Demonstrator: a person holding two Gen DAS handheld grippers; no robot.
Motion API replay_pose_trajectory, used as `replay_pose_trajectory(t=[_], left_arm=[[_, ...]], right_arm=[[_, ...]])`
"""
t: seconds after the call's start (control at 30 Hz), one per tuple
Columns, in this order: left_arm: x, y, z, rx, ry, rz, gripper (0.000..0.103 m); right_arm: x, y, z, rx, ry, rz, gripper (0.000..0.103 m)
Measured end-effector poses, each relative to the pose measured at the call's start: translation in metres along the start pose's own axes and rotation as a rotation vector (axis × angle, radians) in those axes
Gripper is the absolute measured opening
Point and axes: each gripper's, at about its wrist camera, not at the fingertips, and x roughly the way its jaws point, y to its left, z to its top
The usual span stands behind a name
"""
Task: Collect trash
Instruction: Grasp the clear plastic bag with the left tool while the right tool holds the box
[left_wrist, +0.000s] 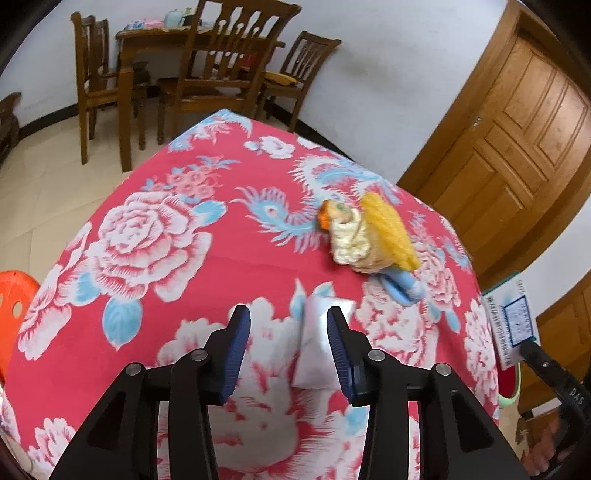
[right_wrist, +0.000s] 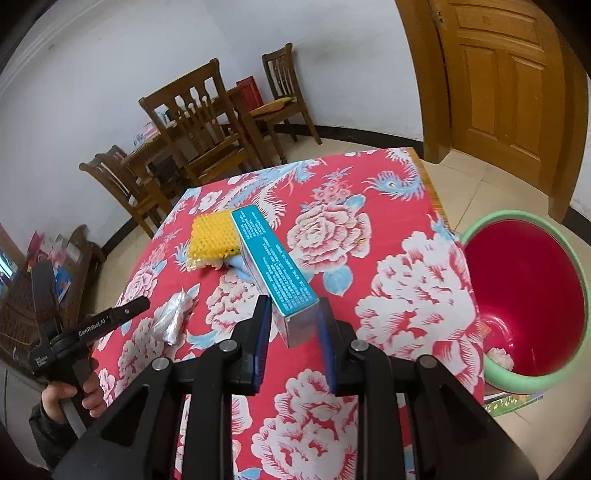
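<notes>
In the left wrist view my left gripper (left_wrist: 288, 332) stands open over the red floral tablecloth (left_wrist: 155, 280). A small silvery-white packet (left_wrist: 317, 347) lies between its fingers, against the right pad (left_wrist: 338, 354) and clear of the left one. Beyond it lie a yellow foam net (left_wrist: 388, 229) with crumpled paper (left_wrist: 351, 240) and a blue scrap (left_wrist: 400, 286). My right gripper (right_wrist: 293, 321) is shut on a teal and white carton (right_wrist: 275, 266), held above the table. The packet (right_wrist: 171, 321), the left gripper (right_wrist: 142, 304) and the net (right_wrist: 212, 236) also show there.
A green-rimmed bin with a red inside (right_wrist: 524, 295) stands on the floor off the table's right edge, with a scrap at its bottom. Wooden chairs (left_wrist: 221, 74) and a table stand at the back wall, a wooden door (left_wrist: 517, 129) at right, an orange stool (left_wrist: 14, 295) at left.
</notes>
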Motion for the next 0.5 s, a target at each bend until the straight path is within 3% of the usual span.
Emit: replay_pose_trajectory(t=[0.2, 0.5], left_arm=[[0.007, -0.001, -0.005, -0.013, 0.037, -0.021, 0.045], [0.021, -0.031, -0.018, 0.072, 0.073, -0.014, 0.047]], right_arm=[[-0.002, -0.012, -0.001, 0.033, -0.003, 0.006, 0.028], [-0.007, -0.028, -0.003, 0.070, -0.009, 0.004, 0.028]])
